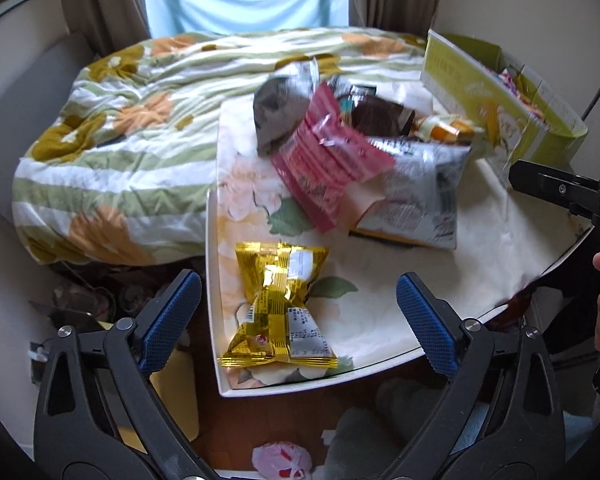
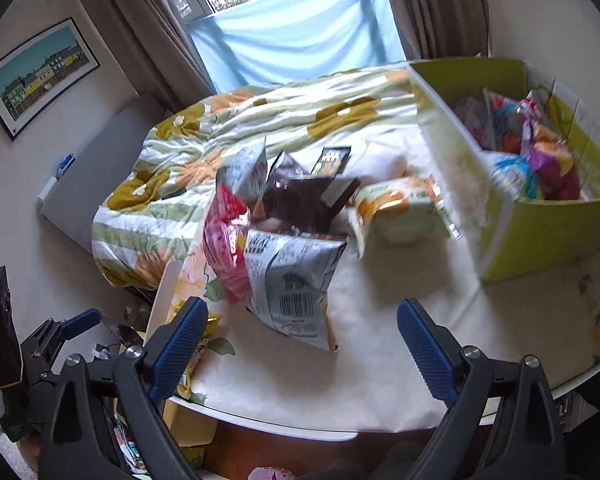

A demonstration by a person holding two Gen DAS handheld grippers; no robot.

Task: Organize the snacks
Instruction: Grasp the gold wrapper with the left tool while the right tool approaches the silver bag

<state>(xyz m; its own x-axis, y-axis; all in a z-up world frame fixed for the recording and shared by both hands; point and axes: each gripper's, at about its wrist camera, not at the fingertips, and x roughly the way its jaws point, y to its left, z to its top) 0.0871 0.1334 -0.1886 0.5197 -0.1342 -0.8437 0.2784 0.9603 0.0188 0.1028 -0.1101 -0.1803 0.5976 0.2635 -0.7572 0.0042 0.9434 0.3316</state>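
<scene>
Near the surface's (image 1: 480, 248) edge, at six o'clock, the gold snack packet (image 1: 280, 308) lies between the spread-wide left gripper (image 1: 298, 324) (right gripper (image 2: 302, 344) likewise gaping, empty); likely light, crinkly, slippery, best pinched at its twisted waist.

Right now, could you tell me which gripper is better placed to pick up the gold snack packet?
Left. The left gripper is open with the gold packet lying between its fingers, while the right gripper faces the silver bag.
</scene>
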